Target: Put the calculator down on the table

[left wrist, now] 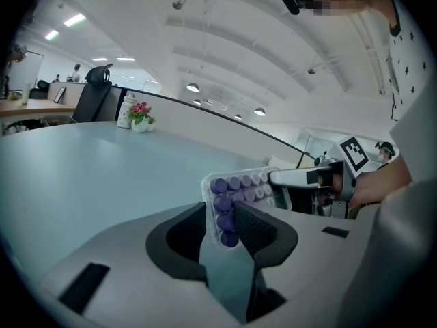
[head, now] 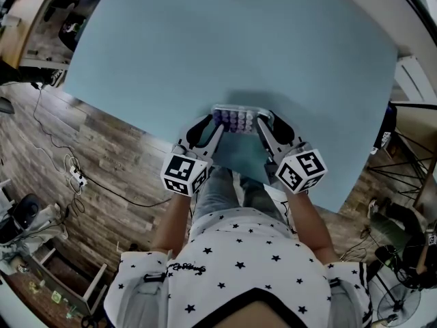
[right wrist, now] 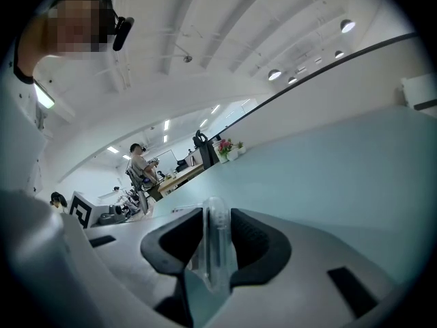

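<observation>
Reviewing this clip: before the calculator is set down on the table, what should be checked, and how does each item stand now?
1. Left claw clamped on the calculator: ok.
2. Right claw clamped on its opposite edge: ok.
3. Calculator face up: ok.
4. Table around the calculator free of other things: ok.
5. Calculator already touching the table: cannot tell.

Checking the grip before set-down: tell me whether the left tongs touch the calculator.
Touching. The left gripper view shows the left tongs clamped on the calculator at its near edge.
</observation>
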`<state>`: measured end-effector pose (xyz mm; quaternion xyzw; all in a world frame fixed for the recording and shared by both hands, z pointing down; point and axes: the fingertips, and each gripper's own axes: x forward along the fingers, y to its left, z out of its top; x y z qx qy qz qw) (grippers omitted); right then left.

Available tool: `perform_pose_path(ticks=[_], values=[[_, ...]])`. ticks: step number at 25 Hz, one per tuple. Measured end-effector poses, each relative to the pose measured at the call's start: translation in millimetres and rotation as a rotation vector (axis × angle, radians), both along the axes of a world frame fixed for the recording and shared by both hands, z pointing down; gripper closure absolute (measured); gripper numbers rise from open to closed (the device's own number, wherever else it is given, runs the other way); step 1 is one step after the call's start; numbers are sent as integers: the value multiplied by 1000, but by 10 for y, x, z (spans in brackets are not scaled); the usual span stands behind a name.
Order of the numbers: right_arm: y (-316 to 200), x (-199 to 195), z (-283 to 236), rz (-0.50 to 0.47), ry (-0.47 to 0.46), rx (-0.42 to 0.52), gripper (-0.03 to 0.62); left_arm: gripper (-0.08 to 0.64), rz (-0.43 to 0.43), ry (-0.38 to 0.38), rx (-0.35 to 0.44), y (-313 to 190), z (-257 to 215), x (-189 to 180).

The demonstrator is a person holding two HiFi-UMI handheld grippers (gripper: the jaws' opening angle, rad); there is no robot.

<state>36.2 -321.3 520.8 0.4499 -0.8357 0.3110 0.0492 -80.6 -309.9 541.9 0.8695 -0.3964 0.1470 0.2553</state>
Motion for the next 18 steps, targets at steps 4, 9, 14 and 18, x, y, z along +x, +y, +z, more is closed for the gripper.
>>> perform_pose_path(ticks=[4, 9, 14, 18], values=[[9, 12, 47, 4, 8, -12, 466, 417, 5, -21, -16, 14, 43, 13], [10, 20, 130, 9, 23, -32, 463, 417, 6, -37, -30, 23, 109, 25], [-15, 46, 203, 25, 28, -52, 463, 417, 7, -39, -38, 1, 132, 48], [-41, 71, 267, 40, 50, -70, 462, 416, 11, -57, -46, -24, 146, 67]])
